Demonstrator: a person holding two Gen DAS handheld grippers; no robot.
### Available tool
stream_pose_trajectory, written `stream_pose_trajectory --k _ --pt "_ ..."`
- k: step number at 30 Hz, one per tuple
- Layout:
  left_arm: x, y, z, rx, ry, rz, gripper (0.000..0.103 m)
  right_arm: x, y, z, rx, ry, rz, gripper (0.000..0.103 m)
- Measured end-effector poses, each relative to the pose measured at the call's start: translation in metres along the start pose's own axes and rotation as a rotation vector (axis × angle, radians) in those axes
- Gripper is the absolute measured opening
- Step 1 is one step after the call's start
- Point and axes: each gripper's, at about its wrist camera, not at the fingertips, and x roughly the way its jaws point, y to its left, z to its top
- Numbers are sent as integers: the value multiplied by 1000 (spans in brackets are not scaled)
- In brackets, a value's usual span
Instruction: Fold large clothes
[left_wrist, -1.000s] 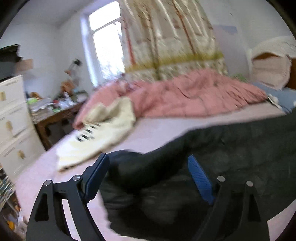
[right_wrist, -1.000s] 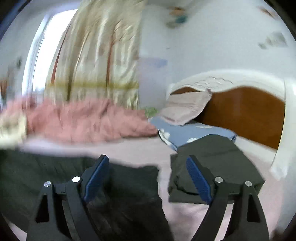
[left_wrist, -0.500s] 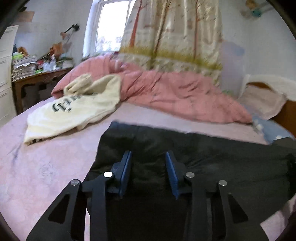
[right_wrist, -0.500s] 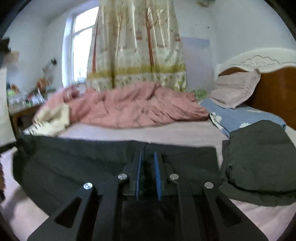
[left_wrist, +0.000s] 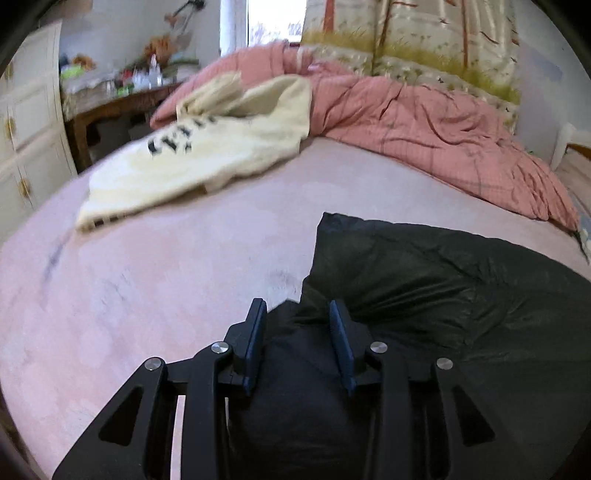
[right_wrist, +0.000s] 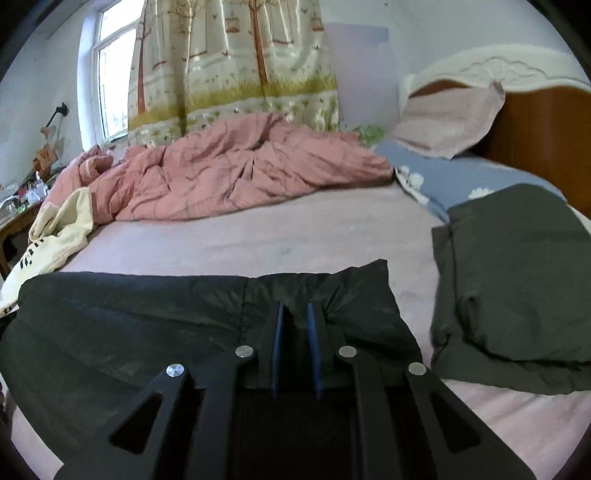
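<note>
A large dark garment (left_wrist: 443, 288) lies spread across the pink bed sheet (left_wrist: 166, 277). In the left wrist view its near left corner bunches up between the blue pads of my left gripper (left_wrist: 297, 308), which is shut on that thick fold. In the right wrist view the same dark garment (right_wrist: 129, 317) stretches to the left. My right gripper (right_wrist: 294, 306) is shut on its right end, with a thin fold pinched between the narrow-set pads. Both grippers point down at the bed.
A cream sweatshirt with black lettering (left_wrist: 207, 155) lies at the bed's far left. A crumpled pink quilt (right_wrist: 229, 173) runs along the far side. A folded dark green garment (right_wrist: 517, 277) sits right, near pillows (right_wrist: 447, 122). A white dresser (left_wrist: 26, 129) and cluttered desk (left_wrist: 118, 99) stand left.
Both grippers went from wide open to shut on the dark garment's near edge. Both then sank toward the bed, and the left view swung left.
</note>
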Motion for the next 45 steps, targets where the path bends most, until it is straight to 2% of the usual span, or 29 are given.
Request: stream_pose_trajectory --k 2,5,8,13,14,17,19,21,23,26,29,33,37,39,42,45 --pt "0 0 -1 13 5 17 41 7 0 -2 -2 26 6 15" --pt "6 -1 -4 26 59 62 49 21 -3 -4 14 82 38 15" --pt "10 7 -6 -23 87 29 50 32 -9 -9 39 128 81 15" --pt "10 4 -8 1 77 41 50 36 -10 -11 39 143 80 15" --pt "8 5 -7 -2 64 35 48 36 -10 -11 37 145 76 15" --pt "-16 3 -4 21 -39 26 38 27 -7 -8 26 111 32 15" --pt "-41 2 -1 37 -142 9 37 11 -3 -4 10 63 13 15" --pt "-70 1 1 50 -246 -34 35 -11 0 -2 14 20 52 15" --pt "-92 -3 1 64 -316 -108 34 -30 5 -1 29 4 119 15" --pt "-115 -21 -6 119 -366 -195 34 -51 26 -3 3 5 202 15" --pt "-121 -45 -19 194 -353 -277 34 -58 54 -10 -45 31 283 15" --pt "-114 -76 -38 251 -291 -360 34 -58 88 -25 -104 87 332 15" --pt "-116 -108 -56 325 -251 -422 34 -52 112 -38 -178 103 287 15" --pt "-116 -124 -64 379 -241 -411 34 -44 116 -43 -205 129 266 15" --pt "-115 -133 -73 384 -199 -438 34 -34 112 -46 -179 166 273 15" --pt "-122 -137 -77 390 -205 -477 34 -40 107 -41 -156 140 280 15"
